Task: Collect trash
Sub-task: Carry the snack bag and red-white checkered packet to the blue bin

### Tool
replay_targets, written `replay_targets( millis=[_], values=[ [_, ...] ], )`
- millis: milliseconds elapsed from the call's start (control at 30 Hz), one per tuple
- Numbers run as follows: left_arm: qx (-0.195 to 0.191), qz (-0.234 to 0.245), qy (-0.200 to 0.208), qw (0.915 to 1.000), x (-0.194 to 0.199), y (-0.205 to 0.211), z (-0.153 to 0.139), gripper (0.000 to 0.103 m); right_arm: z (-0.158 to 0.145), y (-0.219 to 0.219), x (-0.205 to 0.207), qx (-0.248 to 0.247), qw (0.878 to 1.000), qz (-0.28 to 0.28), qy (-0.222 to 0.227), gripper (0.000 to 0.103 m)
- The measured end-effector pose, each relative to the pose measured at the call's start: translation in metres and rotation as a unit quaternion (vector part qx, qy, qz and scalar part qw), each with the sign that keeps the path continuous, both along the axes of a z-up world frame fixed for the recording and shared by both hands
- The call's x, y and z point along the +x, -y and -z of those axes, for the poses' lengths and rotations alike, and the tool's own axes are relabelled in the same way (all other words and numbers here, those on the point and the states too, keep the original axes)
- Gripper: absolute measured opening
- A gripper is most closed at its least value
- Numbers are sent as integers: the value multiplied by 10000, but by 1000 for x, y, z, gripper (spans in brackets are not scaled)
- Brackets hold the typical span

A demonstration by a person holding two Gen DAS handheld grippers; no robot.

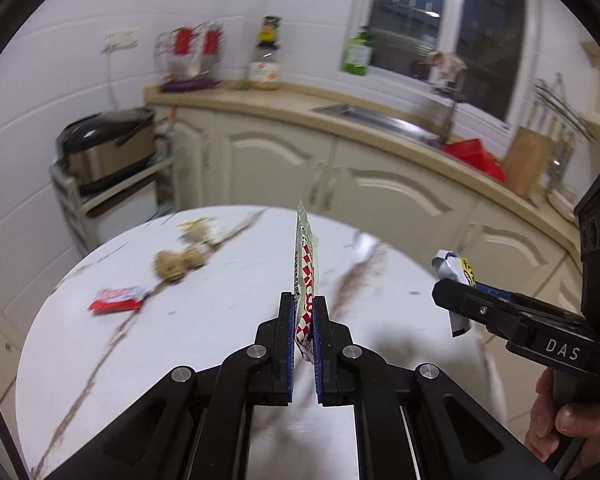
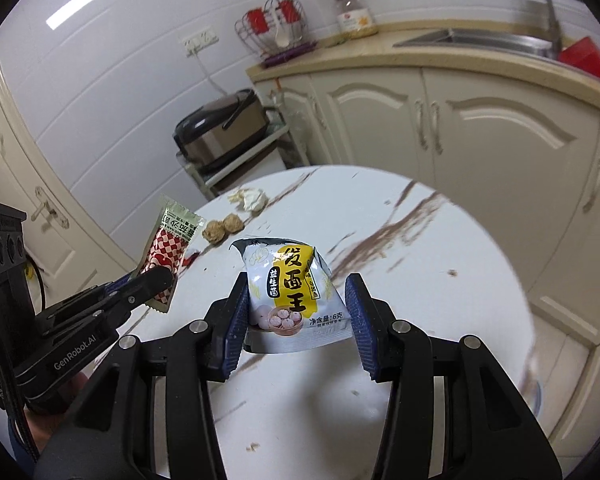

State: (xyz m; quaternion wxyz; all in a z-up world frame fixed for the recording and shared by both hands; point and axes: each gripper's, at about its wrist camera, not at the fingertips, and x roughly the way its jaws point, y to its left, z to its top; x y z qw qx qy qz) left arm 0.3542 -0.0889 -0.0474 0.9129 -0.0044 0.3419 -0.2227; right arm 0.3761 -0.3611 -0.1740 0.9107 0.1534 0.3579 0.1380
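On our left we see the left gripper (image 1: 303,312) pinched narrow on a red-checked sauce packet (image 1: 305,276), which stands edge-on between the blue pads and pokes upward past the fingertips, lifted above the round marble table (image 1: 220,320). In the right wrist view this same packet (image 2: 168,248) hangs tilted from that gripper (image 2: 156,280) at the table's left edge. Left of the claw on the tabletop lie a red-and-white wrapper (image 1: 118,299), two brownish crumb balls (image 1: 178,264) and, farther back, a crumpled tissue (image 1: 198,227), all well apart from the fingers. Moving rightward, our right gripper (image 2: 298,308) holds a white-and-yellow yeast packet (image 2: 292,292) upright between its pads; the jaws stand fairly wide, the left pad pressed to the packet's edge and its bottom right corner reaching the right pad. From the left wrist view that packet (image 1: 454,268) sticks out of the right gripper (image 1: 454,292), off the table's right rim.
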Motion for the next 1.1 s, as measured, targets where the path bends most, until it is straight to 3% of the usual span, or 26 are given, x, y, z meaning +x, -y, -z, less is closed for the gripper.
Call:
replay_targets(
  millis=[233,567,867,1100],
  values=[
    [46,642,261,9976,-47,64,-24,4,-28,70,-60,38,9971,652,383,44],
    [114,1635,267,9861,-81,163,-23,4,-24,176,-141,21,9841,1733,384,44],
    [459,2274,-282,9723,-68,256,24,4,28,254,-182,160,9710,2383,-127,44],
    [915,2473,-910,9603,-33,318,75,4,107,301,-168,550,9608,2583,-847,44]
  ],
)
